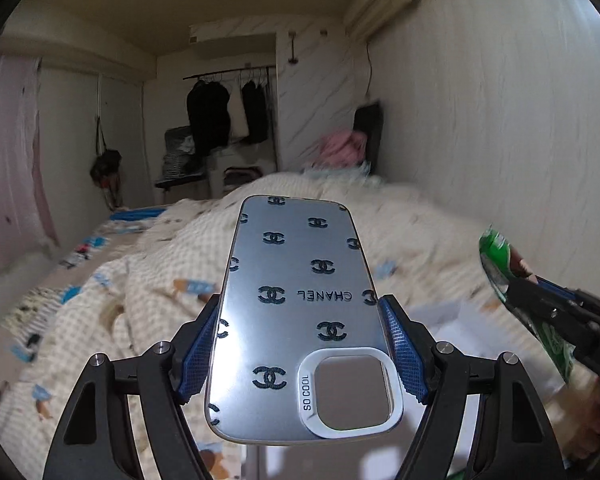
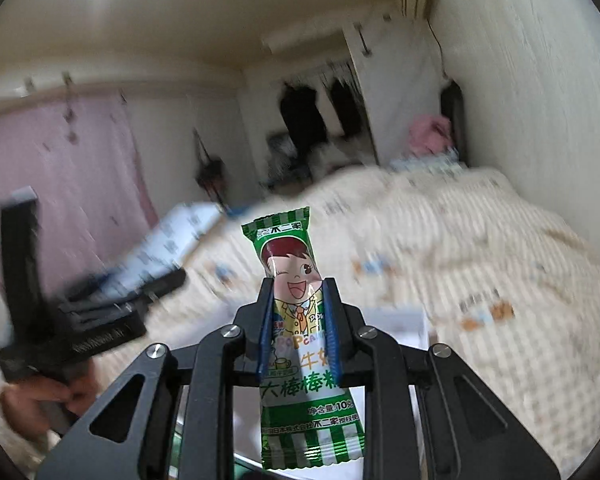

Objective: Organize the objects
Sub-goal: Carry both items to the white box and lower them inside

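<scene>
My left gripper is shut on a silver phone case with dark logos and a white camera ring, held flat in the air above the bed. My right gripper is shut on a green and white candy packet with a cartoon face, held upright. The candy packet and the right gripper also show at the right edge of the left wrist view. The left gripper shows blurred at the left of the right wrist view.
A bed with a cream checked quilt fills the space below both grippers. A white wall runs along the right. A clothes rack with dark garments stands at the far end. A pink curtain hangs on the left.
</scene>
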A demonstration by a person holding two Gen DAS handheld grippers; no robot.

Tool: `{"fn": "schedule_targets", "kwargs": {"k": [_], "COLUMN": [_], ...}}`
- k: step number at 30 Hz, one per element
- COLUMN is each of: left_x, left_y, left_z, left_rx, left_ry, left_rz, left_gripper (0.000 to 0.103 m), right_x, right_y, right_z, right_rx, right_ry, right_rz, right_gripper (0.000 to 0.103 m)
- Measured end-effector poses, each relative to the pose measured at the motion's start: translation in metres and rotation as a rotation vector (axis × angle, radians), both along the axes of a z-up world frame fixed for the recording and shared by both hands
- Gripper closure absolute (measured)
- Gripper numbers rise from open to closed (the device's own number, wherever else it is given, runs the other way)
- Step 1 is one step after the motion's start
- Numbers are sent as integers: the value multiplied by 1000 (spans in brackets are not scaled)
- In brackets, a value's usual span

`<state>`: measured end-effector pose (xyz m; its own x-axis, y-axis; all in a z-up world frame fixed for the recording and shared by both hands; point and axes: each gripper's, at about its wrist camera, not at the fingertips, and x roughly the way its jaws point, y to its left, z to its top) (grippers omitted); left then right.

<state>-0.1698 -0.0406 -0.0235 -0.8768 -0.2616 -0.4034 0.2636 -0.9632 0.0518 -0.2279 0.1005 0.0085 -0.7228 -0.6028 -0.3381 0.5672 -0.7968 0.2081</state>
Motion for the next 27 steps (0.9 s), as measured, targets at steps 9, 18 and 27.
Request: {"fn": "schedule_targets", "kwargs": {"k": [9,18,27], "left_x": [-48,-58,-57], "left_y": [7,24,18], "left_z": [-35,-42,-54], "left_rx": [-24,-72,-19], "left_ry": [-189,-268,-289], "left_rz": [-67,-91,-92], "left_gripper": [28,28,27], "right_x": [-39,-38,-42], "right_y": [5,-2,-18], "right_z": [-40,-50,-56], "right_rx": [91,226,312], "right_ry": [-252,-279,-284], "right_rz": [-76,-117,-113], "right_gripper": [79,78,67]}}
